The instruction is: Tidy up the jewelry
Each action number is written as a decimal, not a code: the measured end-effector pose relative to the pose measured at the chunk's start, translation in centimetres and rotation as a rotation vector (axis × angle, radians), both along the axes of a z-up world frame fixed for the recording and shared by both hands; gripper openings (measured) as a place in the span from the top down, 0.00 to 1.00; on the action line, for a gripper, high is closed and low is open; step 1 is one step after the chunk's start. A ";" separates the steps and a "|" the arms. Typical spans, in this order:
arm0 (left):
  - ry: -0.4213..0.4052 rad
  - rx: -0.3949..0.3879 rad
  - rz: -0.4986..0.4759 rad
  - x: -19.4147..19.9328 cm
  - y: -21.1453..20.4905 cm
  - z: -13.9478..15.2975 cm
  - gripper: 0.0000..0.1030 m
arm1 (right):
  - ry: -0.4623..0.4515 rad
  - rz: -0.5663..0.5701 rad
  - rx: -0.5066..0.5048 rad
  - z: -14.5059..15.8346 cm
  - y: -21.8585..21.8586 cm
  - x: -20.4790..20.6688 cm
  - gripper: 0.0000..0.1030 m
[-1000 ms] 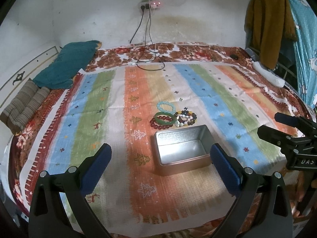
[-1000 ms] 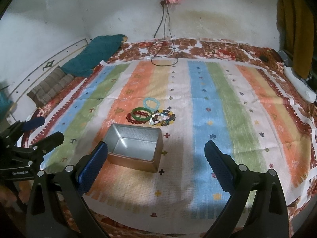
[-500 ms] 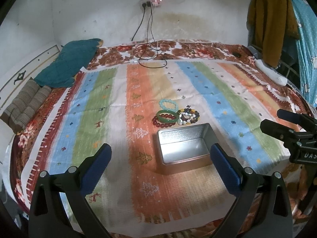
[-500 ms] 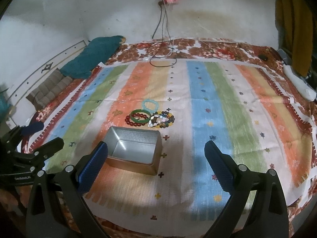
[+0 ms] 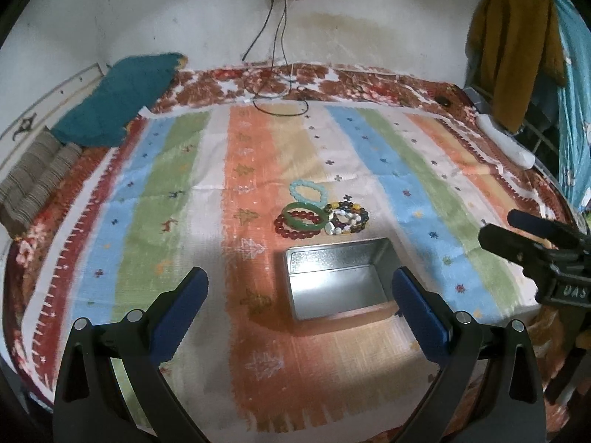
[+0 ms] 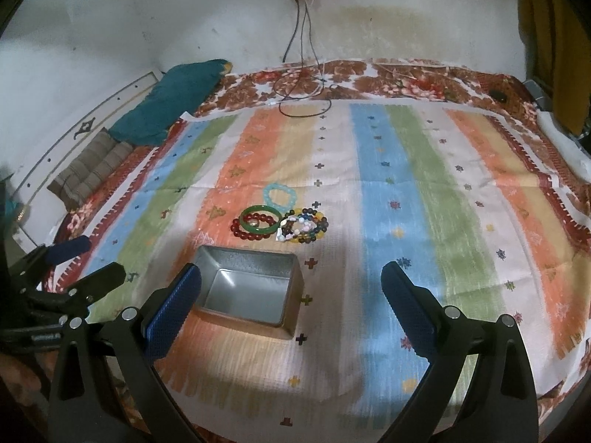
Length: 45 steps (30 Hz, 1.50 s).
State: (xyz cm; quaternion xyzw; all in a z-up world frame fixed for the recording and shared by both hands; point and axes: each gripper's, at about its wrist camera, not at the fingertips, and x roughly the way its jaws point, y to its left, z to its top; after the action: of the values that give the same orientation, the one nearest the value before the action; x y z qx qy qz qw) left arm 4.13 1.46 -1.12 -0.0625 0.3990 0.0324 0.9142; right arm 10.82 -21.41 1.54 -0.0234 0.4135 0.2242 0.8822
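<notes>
Metal tin (image 5: 338, 284), bracelets (image 5: 321, 214) just beyond, striped cloth (image 5: 155, 192)

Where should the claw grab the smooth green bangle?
Probably on the green bangle's near rim, coming straight down from above. It lies flat on the red bead bracelet, so one finger can drop inside the ring, one outside, away from the mixed beads.

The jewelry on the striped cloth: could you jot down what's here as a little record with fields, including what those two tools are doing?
Setting: striped cloth spread over a bed
Container: metal tin, open, nothing in it
Jewelry: green bangle lying on a red bead bracelet; pale blue bead bracelet behind them; multicoloured bead bracelets to the right
Jewelry position: all on the cloth just beyond the tin
Left hand-held gripper: open, holding nothing
Right hand-held gripper: open, holding nothing
Progress: nothing stored yet
</notes>
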 end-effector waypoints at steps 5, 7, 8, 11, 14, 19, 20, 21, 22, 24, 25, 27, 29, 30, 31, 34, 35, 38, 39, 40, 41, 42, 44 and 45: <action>0.023 0.030 0.034 2.7 1.1 0.0 0.05 | 0.032 -0.005 -0.021 -0.6 0.2 1.6 0.04; 0.038 0.048 0.044 3.5 1.3 -0.1 0.05 | 0.050 0.000 -0.030 -0.8 0.4 2.2 0.04; 0.044 0.054 0.048 3.8 1.5 -0.2 0.05 | 0.059 0.003 -0.028 -0.9 0.5 2.5 0.04; 0.059 0.058 0.054 5.2 1.3 -0.1 0.05 | 0.082 0.007 -0.021 -1.2 0.8 3.4 0.04; 0.067 0.071 0.066 6.3 1.5 0.0 0.05 | 0.088 0.017 -0.033 -1.4 1.5 4.4 0.04; 0.083 0.067 0.070 8.4 2.1 -0.2 0.05 | 0.125 0.036 -0.051 -2.2 2.6 5.7 0.04; 0.084 0.069 0.071 8.9 2.1 -0.2 0.05 | 0.134 0.037 -0.054 -2.4 2.9 5.9 0.04; 0.085 0.071 0.073 9.3 2.2 -0.2 0.05 | 0.141 0.037 -0.056 -2.5 3.0 6.2 0.04; 0.088 0.076 0.075 9.8 2.2 -0.2 0.05 | 0.150 0.038 -0.058 -2.7 3.2 6.4 0.04; 0.099 0.100 0.080 10.9 2.3 -0.5 0.05 | 0.163 0.038 -0.060 -3.0 3.5 6.9 0.04; 0.105 0.107 0.083 11.3 2.4 -0.7 0.05 | 0.167 0.036 -0.062 -3.1 3.6 7.2 0.04; 0.127 0.118 0.092 12.5 2.8 -1.6 0.05 | 0.183 0.030 -0.067 -3.5 3.8 7.7 0.04; 0.145 0.114 0.097 13.4 3.3 -2.2 0.05 | 0.203 0.025 -0.067 -3.9 4.0 8.2 0.04; 0.154 0.113 0.101 13.8 3.4 -2.5 0.05 | 0.212 0.026 -0.067 -4.1 4.1 8.5 0.04; 0.166 0.114 0.104 14.5 3.6 -2.8 0.05 | 0.223 0.024 -0.067 -4.4 4.2 8.8 0.04; 0.174 0.120 0.099 15.4 3.6 -3.3 0.05 | 0.239 0.022 -0.076 -4.8 4.6 9.3 0.04; 0.168 0.122 0.097 15.7 3.6 -3.3 0.05 | 0.242 0.023 -0.079 -4.9 4.8 9.4 0.04; 0.153 0.129 0.106 16.8 4.0 -3.2 0.05 | 0.259 0.016 -0.084 -5.4 5.2 10.2 0.04; 0.153 0.131 0.113 17.2 4.3 -3.2 0.05 | 0.268 0.011 -0.083 -5.6 5.3 10.5 0.04; 0.152 0.127 0.114 17.5 4.4 -3.2 0.05 | 0.278 0.009 -0.082 -5.8 5.4 10.8 0.04; 0.154 0.116 0.115 18.1 4.7 -3.4 0.05 | 0.281 0.007 -0.084 -5.9 5.6 11.0 0.04; 0.157 0.109 0.117 18.3 4.8 -3.6 0.05 | 0.284 0.004 -0.089 -6.1 5.7 11.3 0.04; 0.178 0.086 0.121 19.2 5.3 -4.5 0.05 | 0.291 0.001 -0.100 -6.4 6.0 11.8 0.04; 0.184 0.079 0.119 19.4 5.3 -4.8 0.05 | 0.294 -0.001 -0.105 -6.6 6.1 12.0 0.04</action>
State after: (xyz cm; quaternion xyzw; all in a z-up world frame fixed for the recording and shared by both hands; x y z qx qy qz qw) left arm 23.54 6.78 -5.89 -0.0466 0.4754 0.1081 0.8718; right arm 22.86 -15.32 -5.07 -0.0364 0.5492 0.2029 0.8098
